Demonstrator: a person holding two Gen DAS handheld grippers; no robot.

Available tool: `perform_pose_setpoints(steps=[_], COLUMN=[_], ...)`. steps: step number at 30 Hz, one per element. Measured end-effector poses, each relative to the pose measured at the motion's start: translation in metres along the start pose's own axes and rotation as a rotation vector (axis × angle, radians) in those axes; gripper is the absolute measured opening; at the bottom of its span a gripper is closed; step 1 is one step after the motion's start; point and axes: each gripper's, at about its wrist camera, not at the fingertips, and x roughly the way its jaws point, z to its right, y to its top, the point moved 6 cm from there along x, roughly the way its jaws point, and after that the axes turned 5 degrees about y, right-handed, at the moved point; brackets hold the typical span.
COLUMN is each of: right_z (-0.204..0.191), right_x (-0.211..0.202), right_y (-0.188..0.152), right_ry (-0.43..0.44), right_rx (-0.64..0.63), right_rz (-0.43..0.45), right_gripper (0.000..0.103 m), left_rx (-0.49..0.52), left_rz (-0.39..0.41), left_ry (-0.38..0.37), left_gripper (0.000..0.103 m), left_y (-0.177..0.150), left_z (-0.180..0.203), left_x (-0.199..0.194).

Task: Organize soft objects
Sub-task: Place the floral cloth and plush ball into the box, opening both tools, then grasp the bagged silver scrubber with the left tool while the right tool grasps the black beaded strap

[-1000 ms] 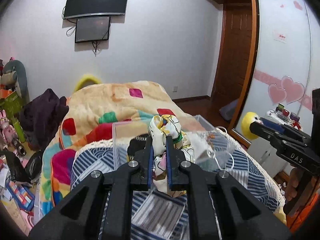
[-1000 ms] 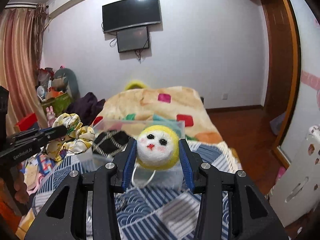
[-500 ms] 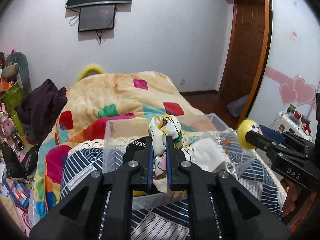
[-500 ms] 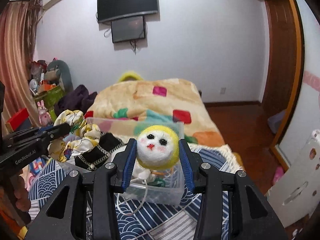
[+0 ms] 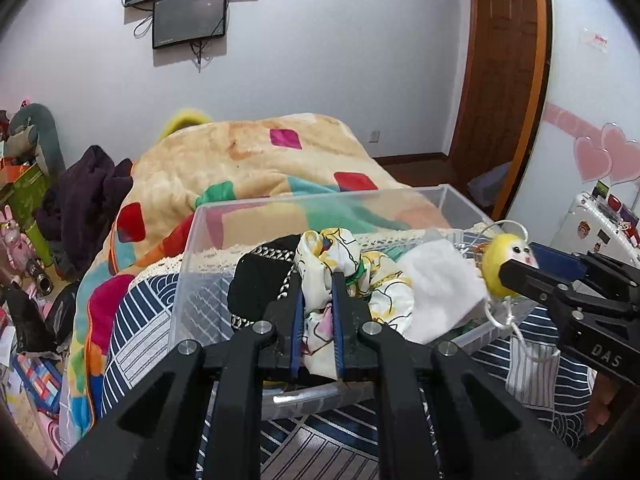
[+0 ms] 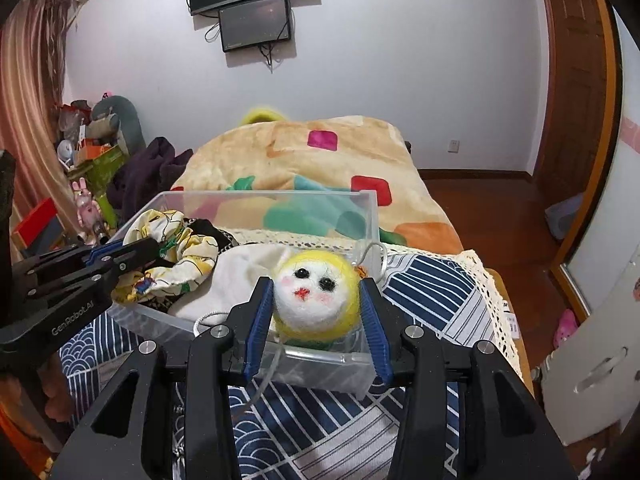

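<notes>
A clear plastic bin [image 5: 188, 264] [image 6: 368, 216] sits on the bed. My left gripper [image 5: 316, 280] is shut on a yellow-and-white printed cloth scrunchie [image 5: 324, 248], held over the bin's near edge; it also shows in the right wrist view [image 6: 176, 256]. My right gripper [image 6: 316, 296] is shut on a yellow felt doll head with a white face [image 6: 316, 296] over the bin's near wall; the doll [image 5: 500, 260] shows at the right in the left wrist view. Inside the bin lie a black patterned item [image 5: 260, 276] and a white cloth [image 5: 436, 292].
The bin rests on a navy-and-white patterned cover [image 6: 432, 280] with a lace edge. A colourful blanket [image 5: 256, 160] lies behind it. Dark clothes [image 5: 84, 192] and toys clutter the left. A white cabinet [image 6: 592, 364] and wooden door [image 5: 500, 80] stand right.
Both grippers have moved forward and down towards the bin, each still holding its item. The doll now sits over the bin's near wall and the scrunchie hangs over the bin.
</notes>
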Motion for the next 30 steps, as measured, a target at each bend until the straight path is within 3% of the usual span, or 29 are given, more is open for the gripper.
perform_pose_setpoints(steps=[4,8,10,12,15,21,30], right_z=[-0.001,-0.003,-0.004,-0.006,-0.008,-0.019,-0.049], right_x=[-0.002,-0.007,-0.010,-0.014,-0.024,-0.039,-0.042], right_y=[0.000,0.001,0.003,0.005,0.008,0.007,-0.018], right_ry=[-0.003,-0.011,-0.028,-0.030,-0.022,0.014,0.079], right_rx=[-0.009,-0.021,-0.036,-0.045,-0.047,-0.064,-0.112], right_rz=[-0.003,0.010,0.025,0.036,0.063,0.095,0.052], right_gripper=[0.045,0.059,0.060,0.064,0.069,0.076,0.080], left_rx=[-0.011,0.003,0.007,0.001,-0.002,0.000,0.051], left_rz=[-0.016,-0.007,0.002,0.015,0.038,0.066,0.010], left_ry=[-0.018,-0.014,-0.019,-0.022,-0.020,-0.022,-0.032], left_gripper=[0.018,0.030,0.037,0.051,0.065,0.088,0.093], left_y=[-0.004,-0.006,-0.006,-0.006,-0.004,-0.010,-0.054], left_z=[-0.001,-0.001,-0.002,-0.003,-0.007,-0.015,-0.017], left_x=[-0.001,-0.008,-0.014,-0.022,-0.033,-0.060,-0.082])
